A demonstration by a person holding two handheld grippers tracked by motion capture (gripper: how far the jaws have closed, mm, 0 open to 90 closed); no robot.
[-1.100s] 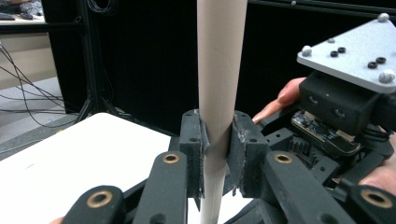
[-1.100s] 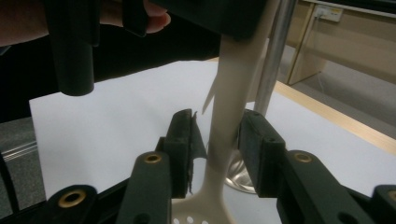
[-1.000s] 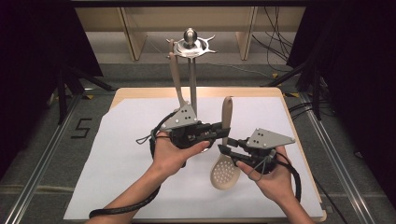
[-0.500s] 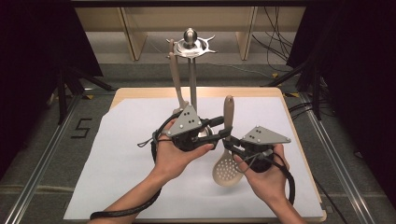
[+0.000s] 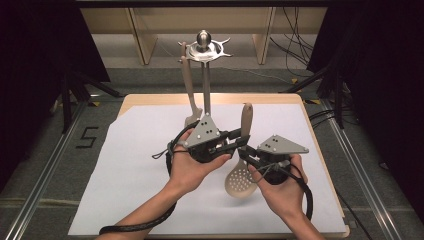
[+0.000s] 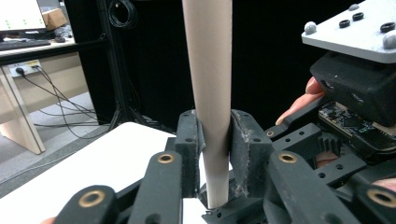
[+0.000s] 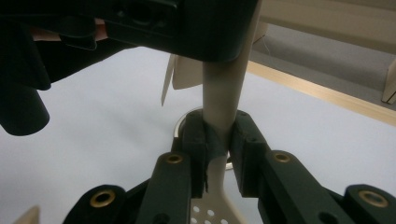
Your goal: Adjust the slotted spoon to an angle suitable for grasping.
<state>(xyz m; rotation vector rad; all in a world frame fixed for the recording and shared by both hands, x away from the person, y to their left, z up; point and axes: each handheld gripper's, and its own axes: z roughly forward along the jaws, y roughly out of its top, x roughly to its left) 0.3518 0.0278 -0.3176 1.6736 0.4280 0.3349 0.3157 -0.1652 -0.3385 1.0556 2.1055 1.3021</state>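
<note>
A beige slotted spoon is held above the white sheet, its perforated head (image 5: 241,181) towards me and its handle (image 5: 246,117) pointing away. My left gripper (image 5: 236,142) comes in from the left and is shut on the handle (image 6: 208,70), just above the right gripper. My right gripper (image 5: 246,156) is shut on the spoon's neck (image 7: 219,140), with the holes of the head just below its jaws. In the left gripper view the left gripper (image 6: 214,140) pinches the shaft between both pads, and the right gripper's body (image 6: 359,93) sits close at the right.
A metal utensil stand (image 5: 204,42) rises at the table's far edge, with a beige spatula (image 5: 188,80) hanging on it. Its round base (image 7: 184,125) shows behind the right jaws. The white sheet (image 5: 125,165) covers a wooden board (image 5: 320,145). Dark stands and cables flank the table.
My left gripper moved right to the spoon's handle and shut on it. The right hand, still shut on the spoon, shifted slightly left, and the spoon's head swung a little to the right.
</note>
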